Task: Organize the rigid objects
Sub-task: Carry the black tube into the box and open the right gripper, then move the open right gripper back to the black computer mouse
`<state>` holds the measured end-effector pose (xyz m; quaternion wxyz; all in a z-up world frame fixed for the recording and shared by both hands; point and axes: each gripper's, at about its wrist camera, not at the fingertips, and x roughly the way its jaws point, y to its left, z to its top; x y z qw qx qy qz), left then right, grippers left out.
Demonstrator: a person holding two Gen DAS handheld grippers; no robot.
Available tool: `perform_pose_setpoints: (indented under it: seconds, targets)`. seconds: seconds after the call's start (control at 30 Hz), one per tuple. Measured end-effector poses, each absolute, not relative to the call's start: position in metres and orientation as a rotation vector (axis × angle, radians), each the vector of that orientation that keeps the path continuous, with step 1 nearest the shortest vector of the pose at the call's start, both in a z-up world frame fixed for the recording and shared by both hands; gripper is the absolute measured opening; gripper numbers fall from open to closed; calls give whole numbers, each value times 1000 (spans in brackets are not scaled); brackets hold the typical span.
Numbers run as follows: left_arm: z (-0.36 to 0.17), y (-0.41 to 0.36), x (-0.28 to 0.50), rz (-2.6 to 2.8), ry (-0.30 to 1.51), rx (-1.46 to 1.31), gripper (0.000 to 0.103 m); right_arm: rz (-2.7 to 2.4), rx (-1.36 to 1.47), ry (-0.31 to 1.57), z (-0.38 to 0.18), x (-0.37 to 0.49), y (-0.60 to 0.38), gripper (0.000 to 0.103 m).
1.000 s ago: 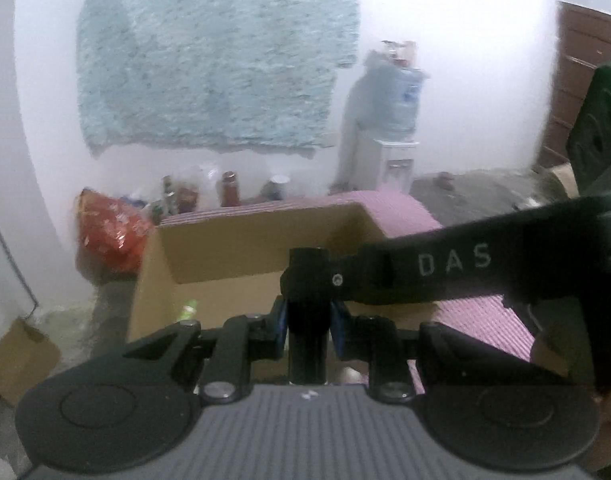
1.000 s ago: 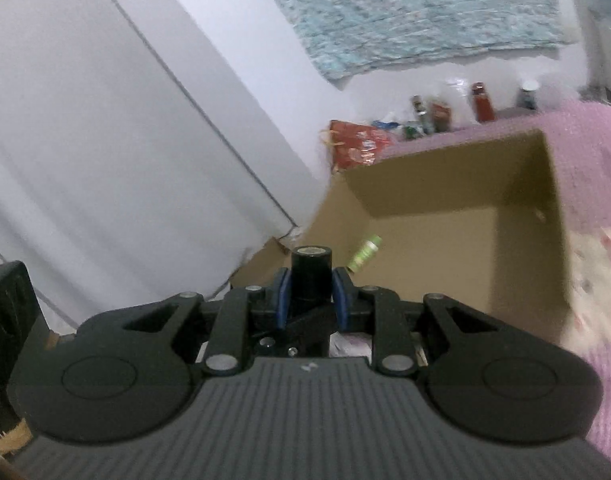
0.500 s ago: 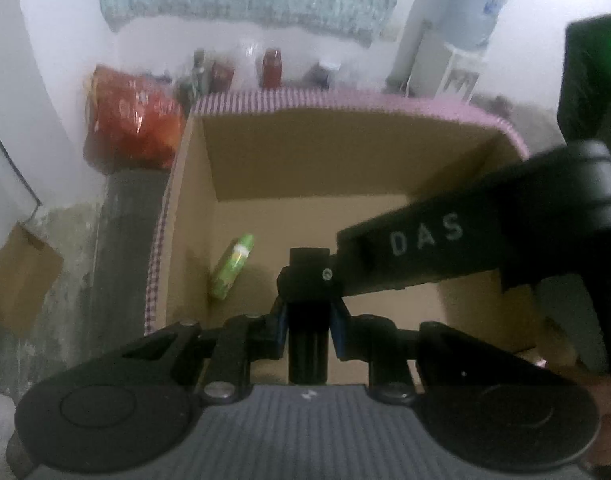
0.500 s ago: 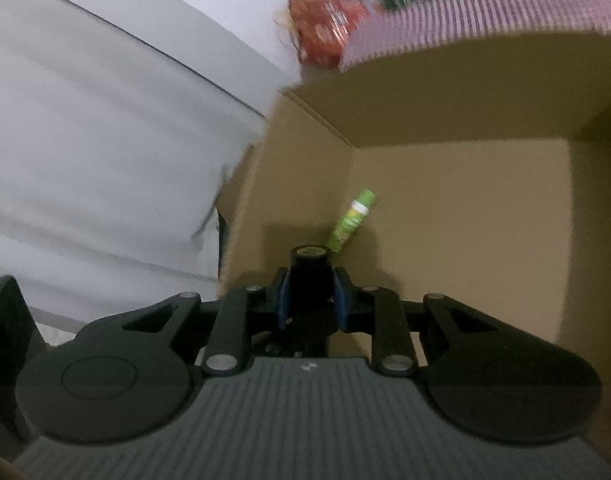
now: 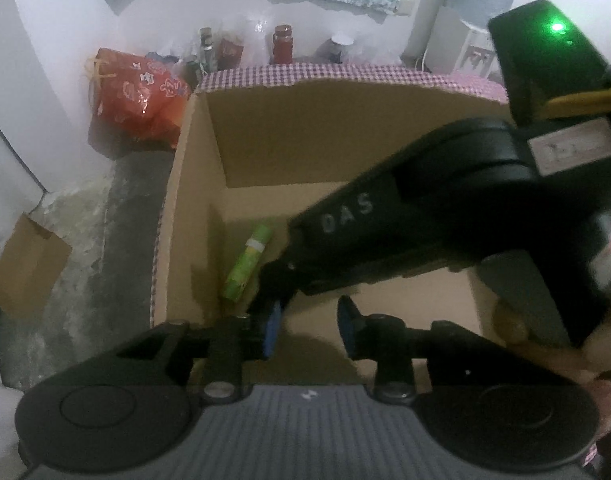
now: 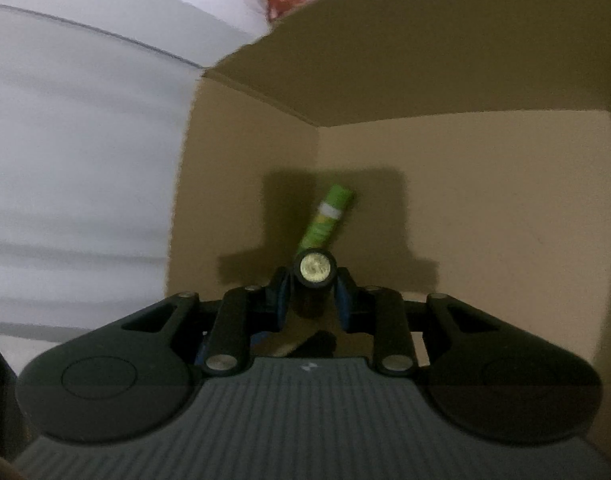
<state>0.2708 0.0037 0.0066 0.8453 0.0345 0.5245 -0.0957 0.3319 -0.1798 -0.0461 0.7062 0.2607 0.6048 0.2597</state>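
Since the earlier frame both tools have come down from over the rim into the cardboard box (image 5: 265, 136), and both sets of jaws have parted.

The left hand-held gripper (image 5: 309, 324) is released, its jaws opening, with nothing between the blue pads. The right hand-held gripper (image 6: 312, 294) has its jaws opening too. A black cylinder (image 6: 312, 270) with a gold end face stands between them, end-on to the camera, and the pads look just clear of its sides.

The green tube (image 5: 247, 268) lies flat on the box floor near the left wall. Its long axis runs from the near edge toward the far wall, leaning slightly right, with the white band toward the far end. It lies directly beyond the black cylinder; contact cannot be judged.

In the left view the right tool's body, steadied by a hand (image 5: 593, 356), crosses from the right edge down toward the middle and hides much of the floor.

Outside the box are a checked cloth (image 5: 345, 70) along the far rim, a red bag (image 5: 137, 96) off the far left corner and jars (image 5: 282, 42) by the wall.
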Motion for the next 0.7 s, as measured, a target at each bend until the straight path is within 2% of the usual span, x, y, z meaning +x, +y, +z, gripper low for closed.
perform_pose_setpoints:
  seconds: [0.03,0.07,0.1,0.13,0.2,0.47,0.7]
  targets:
    - [9,3,269,-205,1097,67,40,577,588,1341,-45,332,-180,36]
    - [12,3,267,-208,1088,61,43,577,595,1341,-45,333,-181,50]
    - [15,3,264,-207,1072,56,50,575,599,1335,-43,333,-182,57]
    - [18,3,262,-209,1058,54,55,571,599,1319,-40,331,-184,58]
    - [26,4,256,-219,1032,46,57,570,596,1302,-34,329,-189,64]
    - [68,10,223,-237,920,-2,64,587,666,1169,6,304,-222,66]
    - [113,21,168,-294,774,-34,87,638,708,975,67,229,-280,66]
